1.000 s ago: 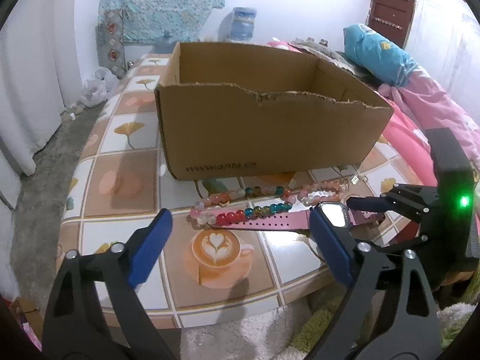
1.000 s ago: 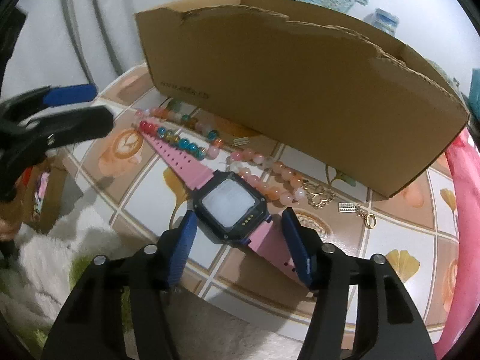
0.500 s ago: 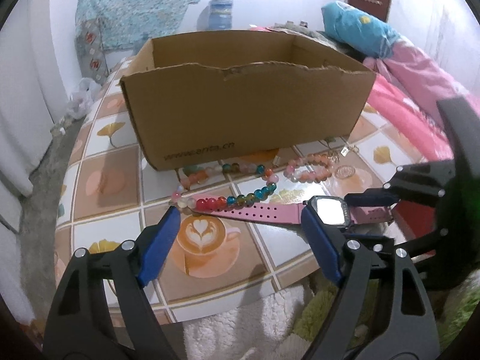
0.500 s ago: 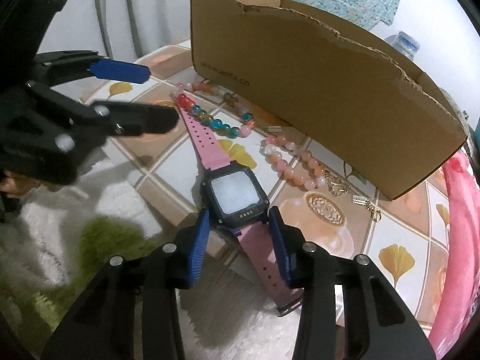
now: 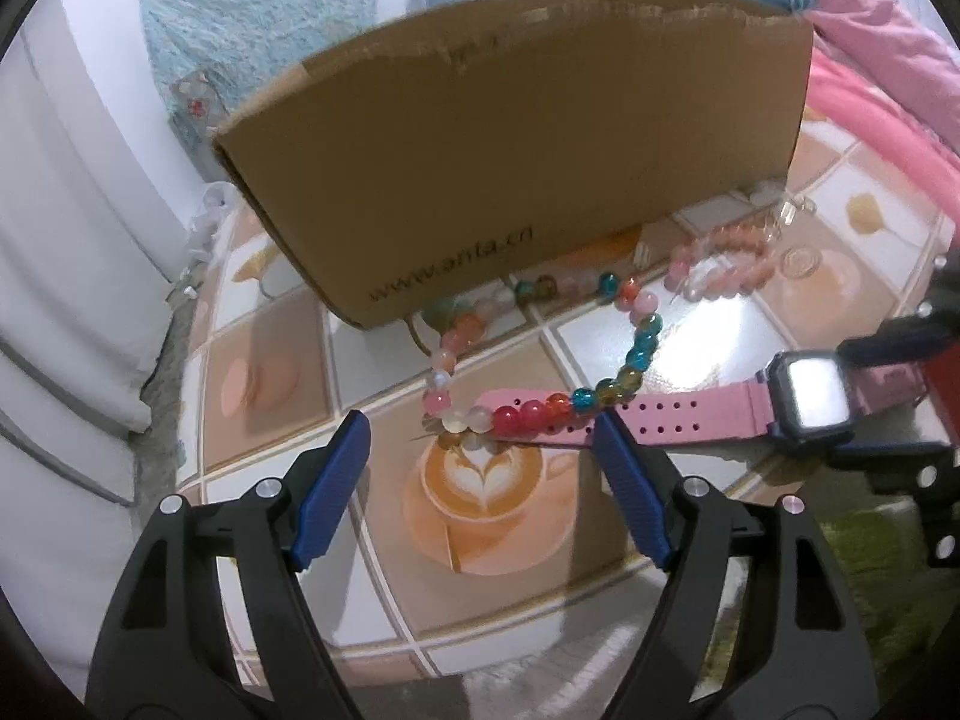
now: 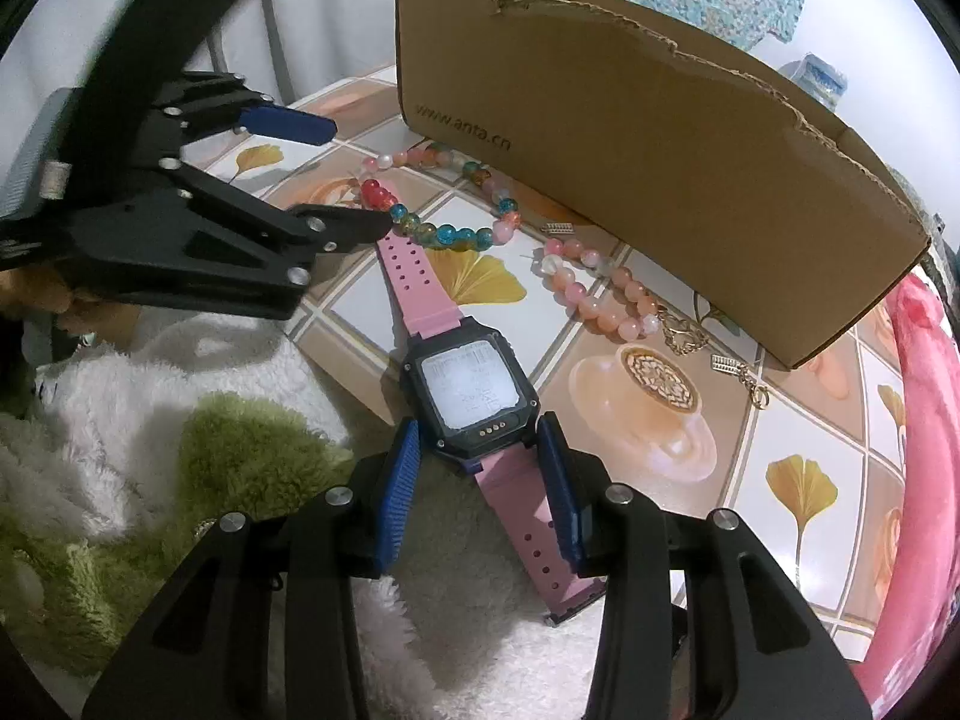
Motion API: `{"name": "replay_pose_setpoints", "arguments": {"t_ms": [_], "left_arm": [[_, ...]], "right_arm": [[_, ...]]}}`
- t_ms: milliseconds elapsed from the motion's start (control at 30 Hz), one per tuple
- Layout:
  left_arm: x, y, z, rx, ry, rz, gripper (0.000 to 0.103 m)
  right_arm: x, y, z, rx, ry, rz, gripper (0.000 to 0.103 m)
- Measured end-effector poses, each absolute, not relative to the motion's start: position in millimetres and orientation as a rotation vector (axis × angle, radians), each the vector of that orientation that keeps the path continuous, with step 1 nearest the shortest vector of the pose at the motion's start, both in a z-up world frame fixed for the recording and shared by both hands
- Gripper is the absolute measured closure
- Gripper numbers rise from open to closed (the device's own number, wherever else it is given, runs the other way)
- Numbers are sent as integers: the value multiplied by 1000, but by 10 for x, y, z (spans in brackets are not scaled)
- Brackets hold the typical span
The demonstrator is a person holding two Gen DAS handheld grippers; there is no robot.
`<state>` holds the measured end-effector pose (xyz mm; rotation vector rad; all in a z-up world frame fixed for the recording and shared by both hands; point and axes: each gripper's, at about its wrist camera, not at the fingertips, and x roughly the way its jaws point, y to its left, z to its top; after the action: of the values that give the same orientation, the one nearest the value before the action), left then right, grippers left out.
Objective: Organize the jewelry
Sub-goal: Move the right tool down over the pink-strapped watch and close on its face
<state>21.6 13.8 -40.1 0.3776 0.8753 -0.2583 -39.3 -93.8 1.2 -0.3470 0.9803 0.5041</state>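
Observation:
A pink-strapped watch [image 6: 468, 390] with a dark square case lies at the near edge of the tiled table [image 6: 810, 420], one strap end hanging past it. My right gripper [image 6: 477, 426] is shut on the case's lower sides. A multicolour bead bracelet [image 5: 636, 354] lies over the other strap end [image 5: 690, 417], in front of a cardboard box [image 5: 540, 150]. My left gripper [image 5: 477, 426] hangs just before the bracelet's red beads. Its jaws are closing, with nothing pressed between them. A pink bead bracelet [image 6: 600, 294] lies nearer the box's right end.
Small gold charms [image 6: 681, 330] lie by the box's right corner. A fluffy white and green rug [image 6: 180, 420] spreads below the table's edge. Pink bedding [image 6: 924, 420] lies on the right, a white curtain [image 5: 60, 240] hangs on the left.
My left gripper has sunk, rolled and come closer to the multicolour bracelet, its jaws narrowing. My right gripper has closed on the watch case, which now sits turned at the table's edge.

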Motion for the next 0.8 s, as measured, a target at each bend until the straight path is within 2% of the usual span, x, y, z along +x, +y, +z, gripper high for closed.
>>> {"name": "replay_pose_setpoints", "arguments": {"t_ms": [533,667,800], "left_arm": [[682,436,-359,349,854,-140,28],[599,500,-246,283,817,-164,29],[392,439,-174,277,784,-259,29]], "right_arm": [[-413,-955,-6,-346,988,505,64],[-400,-982,5,-325,997,516,64],[-284,-1169,17,-186,1053,570,64]]}}
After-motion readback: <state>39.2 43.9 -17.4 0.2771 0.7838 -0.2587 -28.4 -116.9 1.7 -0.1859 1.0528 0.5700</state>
